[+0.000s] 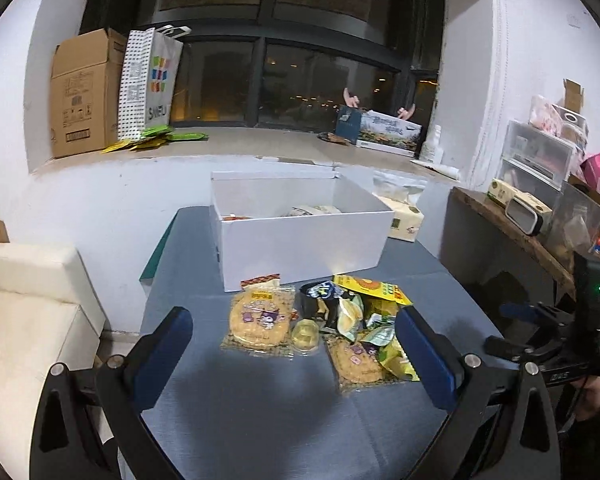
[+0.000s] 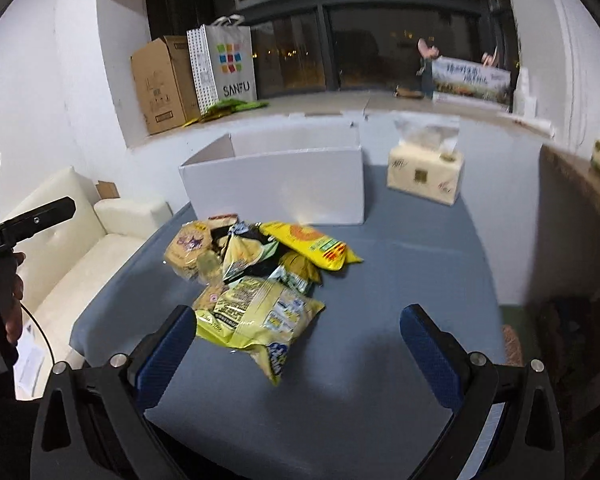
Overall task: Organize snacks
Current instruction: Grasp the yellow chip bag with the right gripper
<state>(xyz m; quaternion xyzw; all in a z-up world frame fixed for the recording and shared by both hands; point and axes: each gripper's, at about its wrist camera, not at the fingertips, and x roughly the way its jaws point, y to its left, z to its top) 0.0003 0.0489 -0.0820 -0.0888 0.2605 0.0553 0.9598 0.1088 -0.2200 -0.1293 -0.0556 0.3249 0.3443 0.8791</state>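
In the left wrist view, the left tool [image 1: 296, 350] is hovering released above the snacks [image 1: 320, 324], which are lying on the surface [image 1: 260, 408] before the white box [image 1: 300, 240].

In the right wrist view, the right tool [image 2: 298, 340] is also waiting released. The yellow chip bag [image 2: 256, 316] is probably light, slippery and crushable; pinching its edge seems best.

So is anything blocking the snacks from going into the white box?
Nothing visible does. The snack pile lies on the blue table right before the white box, whose top is open. Both tongs, left and right, are open and empty.
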